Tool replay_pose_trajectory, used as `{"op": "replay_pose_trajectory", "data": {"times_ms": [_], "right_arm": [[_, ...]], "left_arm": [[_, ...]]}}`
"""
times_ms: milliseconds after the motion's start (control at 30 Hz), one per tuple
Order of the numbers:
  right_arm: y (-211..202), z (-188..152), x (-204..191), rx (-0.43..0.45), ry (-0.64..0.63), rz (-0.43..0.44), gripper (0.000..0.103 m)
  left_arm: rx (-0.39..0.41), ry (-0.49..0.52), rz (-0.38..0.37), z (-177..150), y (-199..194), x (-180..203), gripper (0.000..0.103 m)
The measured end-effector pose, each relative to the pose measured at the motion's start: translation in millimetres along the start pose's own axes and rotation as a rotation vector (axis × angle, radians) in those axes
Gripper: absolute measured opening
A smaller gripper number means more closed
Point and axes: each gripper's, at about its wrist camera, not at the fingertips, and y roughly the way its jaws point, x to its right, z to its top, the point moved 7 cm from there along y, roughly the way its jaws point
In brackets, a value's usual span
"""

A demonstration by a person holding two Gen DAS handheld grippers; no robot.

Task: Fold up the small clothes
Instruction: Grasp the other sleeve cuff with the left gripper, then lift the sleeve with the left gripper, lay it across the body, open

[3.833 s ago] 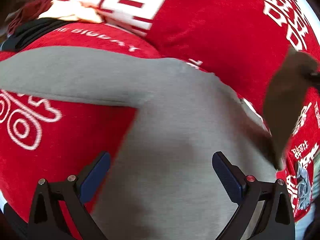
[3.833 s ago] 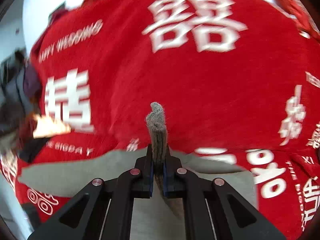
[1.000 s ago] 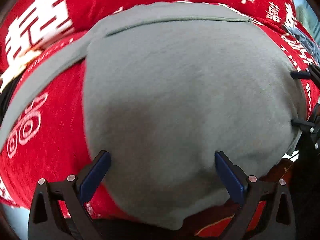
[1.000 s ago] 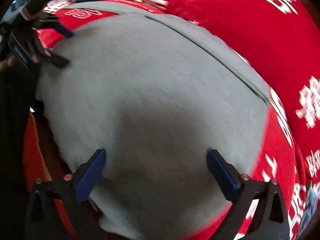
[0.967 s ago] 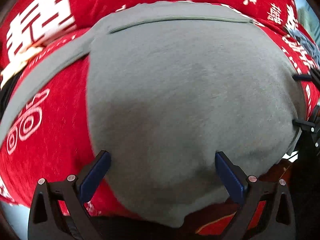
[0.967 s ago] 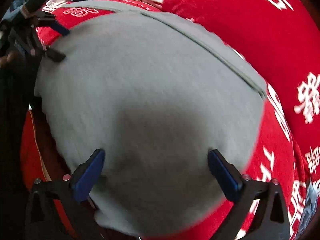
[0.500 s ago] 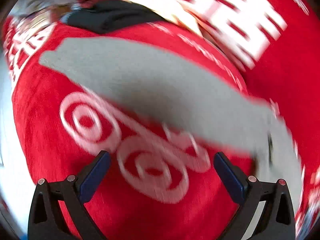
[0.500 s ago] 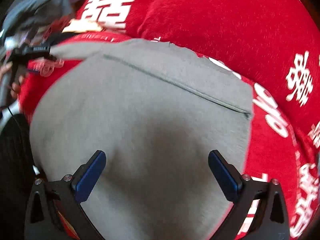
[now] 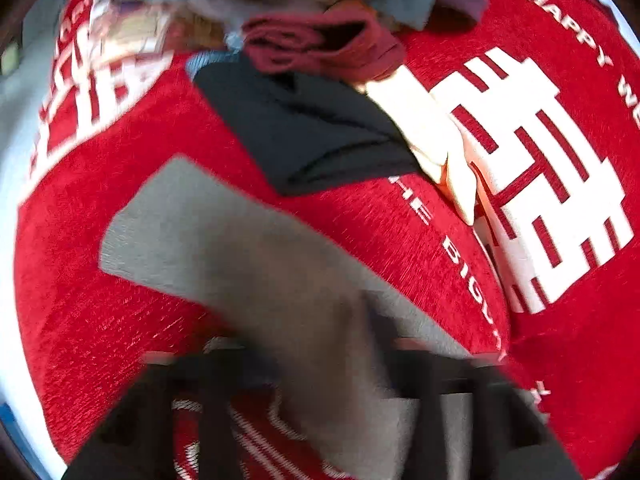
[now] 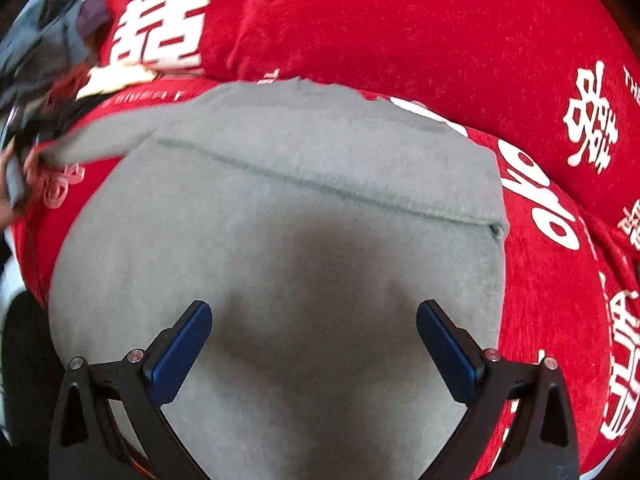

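The right hand-held gripper (image 10: pixel 314 340) hovers with its jaws spread wide and empty over the body of the grey garment (image 10: pixel 280 248), which lies flat on the red cloth (image 10: pixel 400 28). The left hand-held gripper (image 9: pixel 320 376) is badly blurred, but it seems to be pinched on the garment's sleeve (image 9: pixel 224 248) beside a heap of other clothes (image 9: pixel 320 44). The knit looks soft, light and limp, so it will likely sag from any single pinch; an edge, cuff or seam corner is the place to take it.

A grey garment (image 10: pixel 280 240) is lying spread flat on the red cloth, one sleeve (image 9: pixel 208 240) stretching out sideways.
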Motion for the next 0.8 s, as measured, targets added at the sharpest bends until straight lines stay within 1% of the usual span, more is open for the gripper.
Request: {"op": "replay_pose_trajectory", "data": {"times_ms": [33, 100, 167, 300, 333, 400, 467, 533, 567, 600, 633, 667, 700, 733, 800], "right_arm": [[4.0, 10.8, -1.8, -0.002, 0.004, 0.004, 0.102], [14.3, 39.7, -12.7, 0.002, -0.008, 0.006, 0.102], [31.2, 78.6, -34.0, 0.025, -0.035, 0.009, 0.102], [81.0, 141.9, -76.0, 0.024, -0.068, -0.032, 0.102], [100.5, 159.3, -87.7, 0.015, -0.071, -0.064, 0.102], [129.9, 179.6, -105.9, -0.012, -0.065, -0.087, 0.102], [157.7, 190.5, -125.5, -0.047, -0.051, -0.116, 0.102], [181.4, 187.2, -147.4, -0.110, -0.078, -0.121, 0.102], [189.7, 183.3, -164.3, -0.122, -0.104, -0.133, 0.102], [187.7, 183.2, -180.2, -0.079, -0.146, -0.146, 0.102], [187.0, 179.3, -202.6, -0.081, -0.212, -0.097, 0.101], [182.9, 172.3, -229.0, -0.109, -0.275, -0.001, 0.100], [173.5, 170.2, -242.0, -0.097, -0.303, 0.059, 0.097], [159.7, 170.6, -248.8, -0.064, -0.315, 0.106, 0.097], [138.8, 172.9, -240.6, -0.015, -0.300, 0.126, 0.097]], "left_arm": [[-0.012, -0.047, -0.050, 2.5, 1.2, -10.5, 0.010], [-0.042, -0.115, -0.149, -4.8, -0.4, -20.0, 0.010], [-0.051, -0.138, -0.186, -8.3, -0.9, -20.5, 0.009], [-0.034, -0.092, -0.185, -12.4, -10.5, -10.7, 0.009], [-0.019, -0.065, -0.187, -12.7, -16.8, -6.1, 0.009], [0.005, -0.001, -0.171, -12.4, -25.4, 3.2, 0.009], [0.031, 0.052, -0.145, -12.6, -30.9, 7.5, 0.009], [0.049, 0.091, -0.126, -12.4, -33.6, 12.0, 0.009], [0.058, 0.108, -0.116, -12.3, -34.5, 14.6, 0.009], [0.064, 0.116, -0.109, -12.3, -35.3, 16.4, 0.009], [0.069, 0.129, -0.107, -11.7, -36.6, 20.6, 0.009], [0.074, 0.137, -0.106, -11.2, -38.1, 24.0, 0.009], [0.079, 0.145, -0.106, -11.0, -39.5, 27.9, 0.009], [0.083, 0.164, -0.106, -11.5, -42.6, 35.2, 0.009], [0.086, 0.201, -0.105, -15.4, -48.1, 50.2, 0.009]]}}
